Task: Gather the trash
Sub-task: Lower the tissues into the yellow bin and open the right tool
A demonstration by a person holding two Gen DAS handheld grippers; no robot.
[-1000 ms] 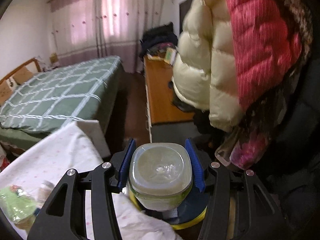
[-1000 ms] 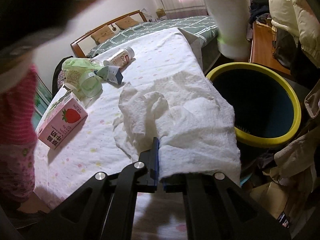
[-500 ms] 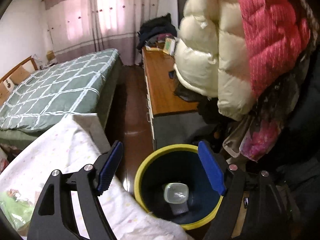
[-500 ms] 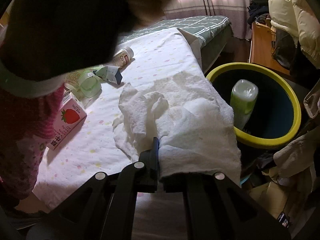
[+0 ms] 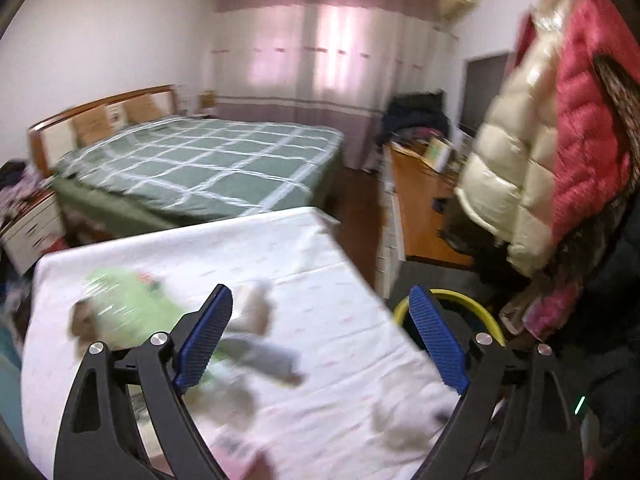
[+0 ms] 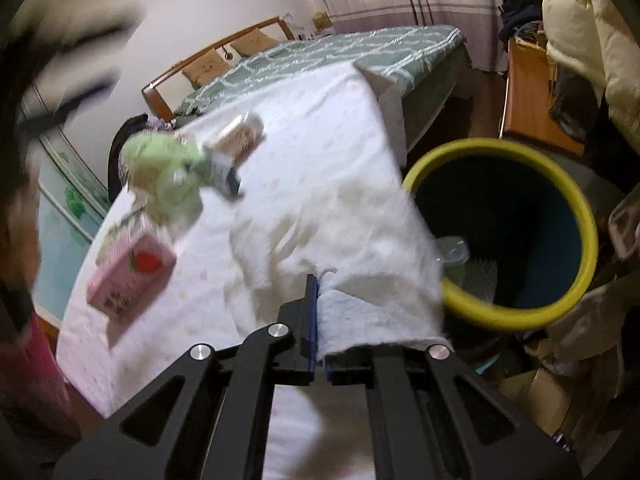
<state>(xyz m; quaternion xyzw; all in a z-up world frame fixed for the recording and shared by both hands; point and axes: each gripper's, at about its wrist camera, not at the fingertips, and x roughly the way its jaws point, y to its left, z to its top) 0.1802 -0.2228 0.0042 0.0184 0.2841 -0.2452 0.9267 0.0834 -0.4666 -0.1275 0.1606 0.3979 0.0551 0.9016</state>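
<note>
Trash is lying on the white table (image 5: 328, 280), and most of it is sitting at about 10 o'clock from the left gripper (image 5: 320, 340). That gripper is hanging over the table with its jaws spread wide and nothing between them. It is the nearer one to the pile, I think, because the blurry green wrapper (image 5: 132, 296) and the small bottle (image 5: 256, 304) are lying just past its left blue pad. The picture is shaking, so I cannot tell which way the bottle's long side is pointing here.

In the right view, the pink milk box (image 6: 132, 276) is lying at 9 o'clock, with its long side running from 8 o'clock up to 2 o'clock. The right gripper (image 6: 316, 320) is pinching a white paper towel (image 6: 360, 248), with its jaws squeezed together on it. The round bin (image 6: 520, 320) is standing at 3 o'clock from those jaws, so the towel is only needing a short swing that way, I guess.

Counting now: one milk box, one green wrapper, one small bottle on the table, one towel, one bin, and one clear bottle (image 6: 452, 252) already lying inside the bin.
</note>
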